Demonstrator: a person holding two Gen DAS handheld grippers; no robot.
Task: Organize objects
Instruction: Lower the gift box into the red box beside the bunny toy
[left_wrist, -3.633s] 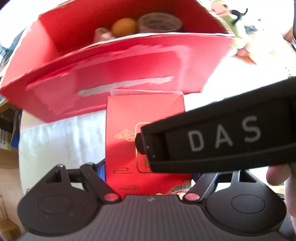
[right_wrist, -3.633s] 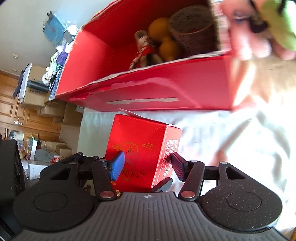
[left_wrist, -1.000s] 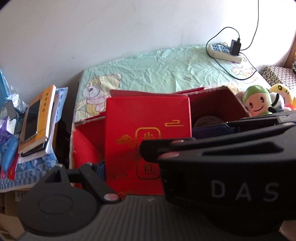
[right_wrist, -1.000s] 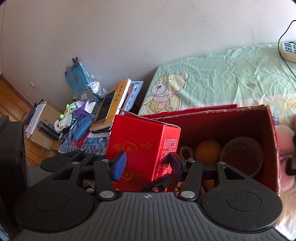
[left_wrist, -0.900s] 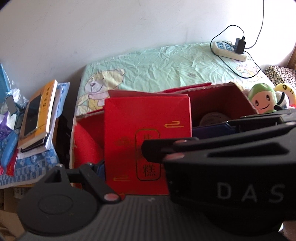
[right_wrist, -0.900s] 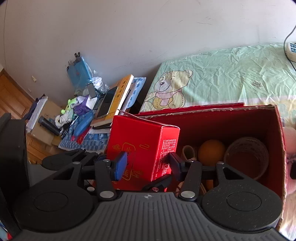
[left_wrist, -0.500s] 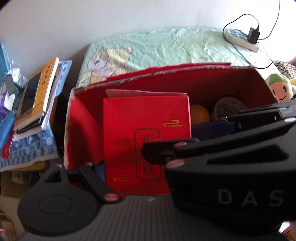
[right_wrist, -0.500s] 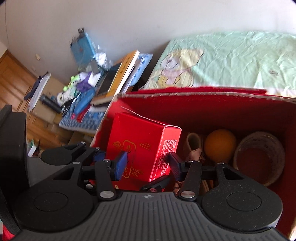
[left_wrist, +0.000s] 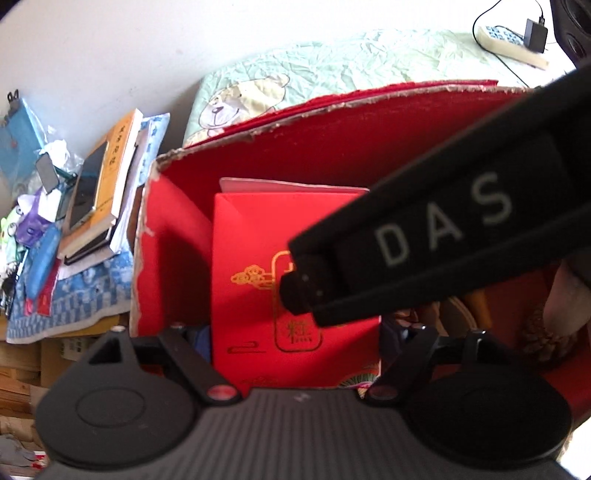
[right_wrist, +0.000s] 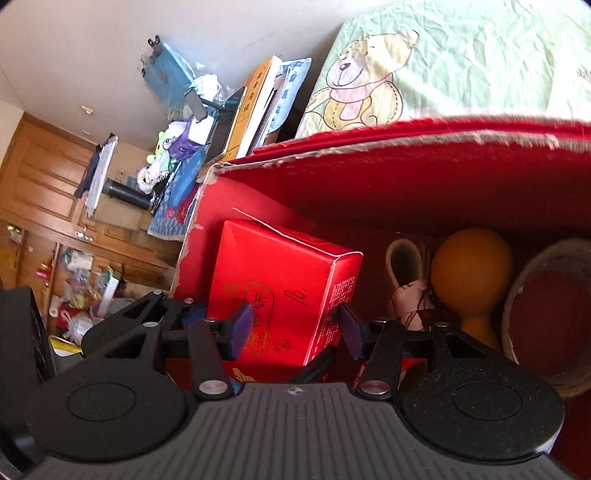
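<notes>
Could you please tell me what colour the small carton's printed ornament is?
Gold on the red small carton, clearest in the left wrist view.

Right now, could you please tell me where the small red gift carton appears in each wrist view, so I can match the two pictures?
Left wrist view: the small red gift carton fills the centre, face-on, partly behind the black DAS bar.
Right wrist view: it sits left of centre, seen corner-on, between the right tool fingers.
Shared landmark: the large red box, whose left end holds the carton in both.
</notes>
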